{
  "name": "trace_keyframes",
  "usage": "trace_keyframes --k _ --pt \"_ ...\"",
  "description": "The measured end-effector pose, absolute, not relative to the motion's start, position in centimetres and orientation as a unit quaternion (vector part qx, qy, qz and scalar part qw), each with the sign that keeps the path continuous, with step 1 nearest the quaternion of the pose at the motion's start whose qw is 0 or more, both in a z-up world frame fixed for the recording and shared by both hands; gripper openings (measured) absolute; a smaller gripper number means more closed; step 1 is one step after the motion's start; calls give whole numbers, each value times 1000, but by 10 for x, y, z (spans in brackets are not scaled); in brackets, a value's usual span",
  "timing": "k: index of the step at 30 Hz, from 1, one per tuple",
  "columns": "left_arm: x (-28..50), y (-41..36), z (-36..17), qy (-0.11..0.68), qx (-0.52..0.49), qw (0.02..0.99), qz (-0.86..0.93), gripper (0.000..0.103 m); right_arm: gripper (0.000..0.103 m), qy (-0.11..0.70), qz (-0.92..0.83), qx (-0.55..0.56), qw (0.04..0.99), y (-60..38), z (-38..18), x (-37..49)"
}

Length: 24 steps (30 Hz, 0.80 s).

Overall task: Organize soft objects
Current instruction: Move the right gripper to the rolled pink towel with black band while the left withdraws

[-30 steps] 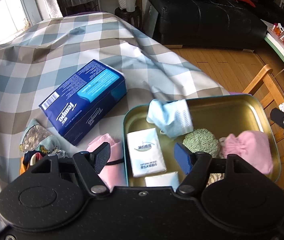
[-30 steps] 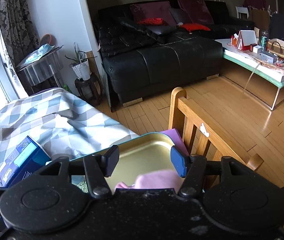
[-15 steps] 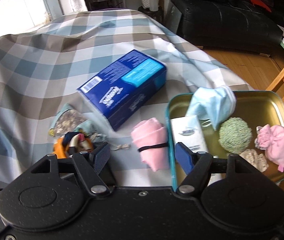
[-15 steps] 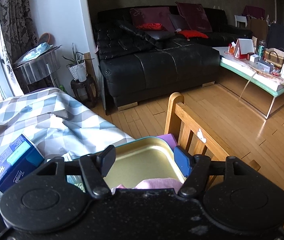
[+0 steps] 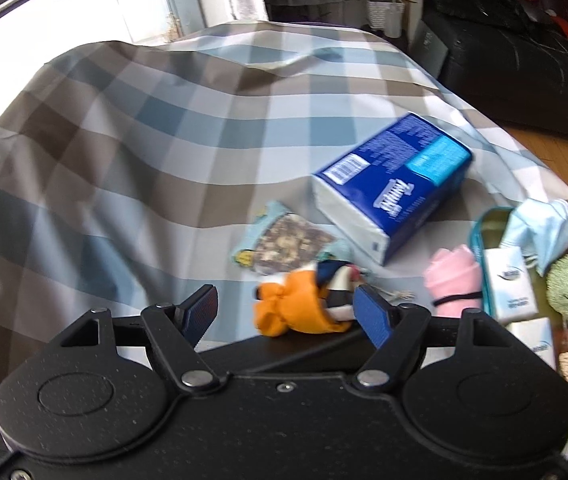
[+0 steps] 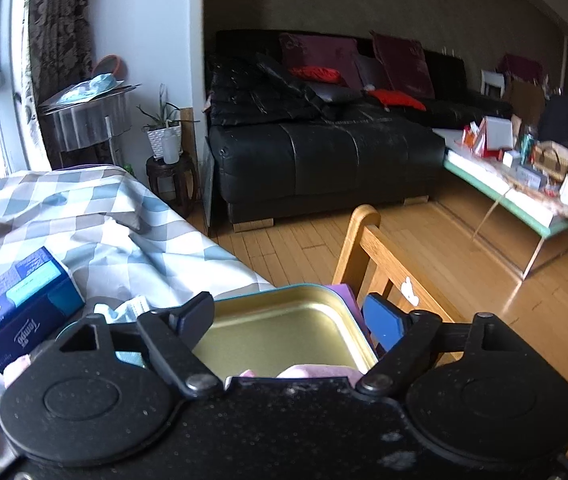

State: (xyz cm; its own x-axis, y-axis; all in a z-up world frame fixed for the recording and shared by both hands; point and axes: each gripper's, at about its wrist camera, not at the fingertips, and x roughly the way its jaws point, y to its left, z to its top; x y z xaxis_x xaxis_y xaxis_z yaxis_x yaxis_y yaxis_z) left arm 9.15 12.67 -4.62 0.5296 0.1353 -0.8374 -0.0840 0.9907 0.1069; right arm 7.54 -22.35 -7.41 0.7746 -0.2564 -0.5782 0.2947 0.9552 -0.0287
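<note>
Left wrist view: we swung our left gripper (image 5: 286,308) left, away from the tin (image 5: 480,228); its jaws stay spread wide.
Toy: the orange toy (image 5: 292,308) now sits between those jaws, untouched.
Meaning: we think it goes in the tin next.
Right gripper (image 6: 292,318): jaws spread, holding nothing, still above the tin (image 6: 284,332).

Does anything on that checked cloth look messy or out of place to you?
Yes. The blue face mask hangs crumpled over the tin tray rim, not fully inside. The pink rolled cloth, orange-and-navy fabric and patterned pouch lie loose outside the tray.
</note>
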Motion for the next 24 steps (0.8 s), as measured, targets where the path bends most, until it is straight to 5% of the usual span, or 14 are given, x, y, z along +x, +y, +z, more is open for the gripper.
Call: trace_keyframes --k 4,24 --pt "95 151 -44 475 21 877 75 72 102 277 -143 5 950 -209 -71 69" --pt "109 217 -64 484 -43 871 73 73 102 242 -56 -53 967 -96 -75 5"
